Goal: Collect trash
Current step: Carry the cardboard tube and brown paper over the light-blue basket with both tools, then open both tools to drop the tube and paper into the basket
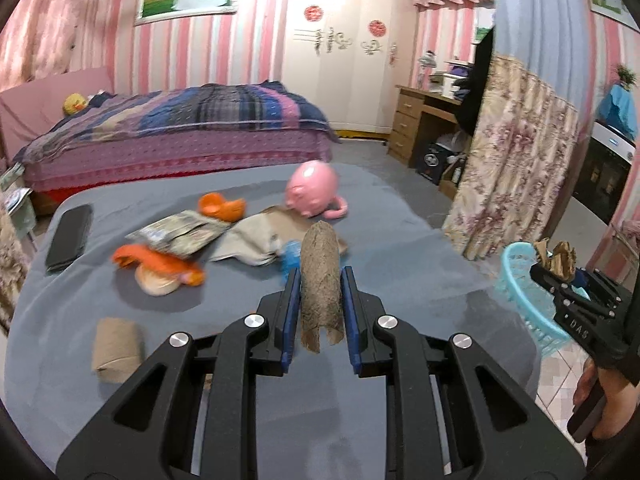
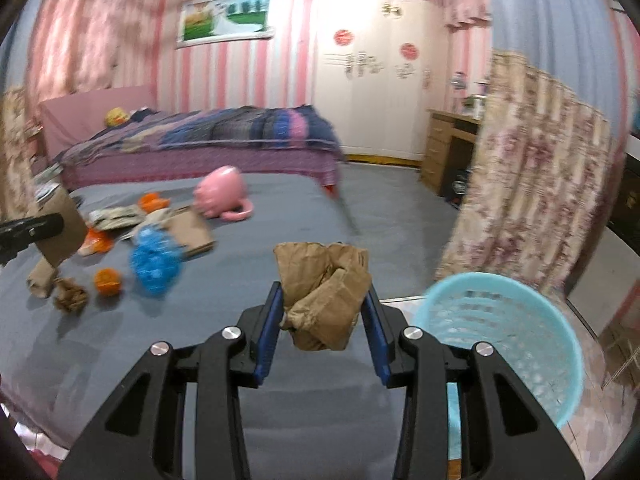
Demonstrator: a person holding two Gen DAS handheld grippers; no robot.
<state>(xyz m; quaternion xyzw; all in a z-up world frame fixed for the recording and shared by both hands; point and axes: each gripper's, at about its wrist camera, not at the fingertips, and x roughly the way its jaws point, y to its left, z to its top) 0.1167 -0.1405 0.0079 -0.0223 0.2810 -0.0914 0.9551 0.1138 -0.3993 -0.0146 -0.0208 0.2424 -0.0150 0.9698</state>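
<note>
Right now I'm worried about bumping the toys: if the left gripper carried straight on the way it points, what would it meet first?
Probably the blue plastic piece just beyond the cardboard tube held by the left gripper, then the crumpled brown paper. Depth is unclear; the gripper may pass above them.

One pink pig mug (image 2: 222, 192), one blue basket (image 2: 504, 344), one blue ball (image 2: 154, 262), one phone (image 1: 69, 237).
</note>
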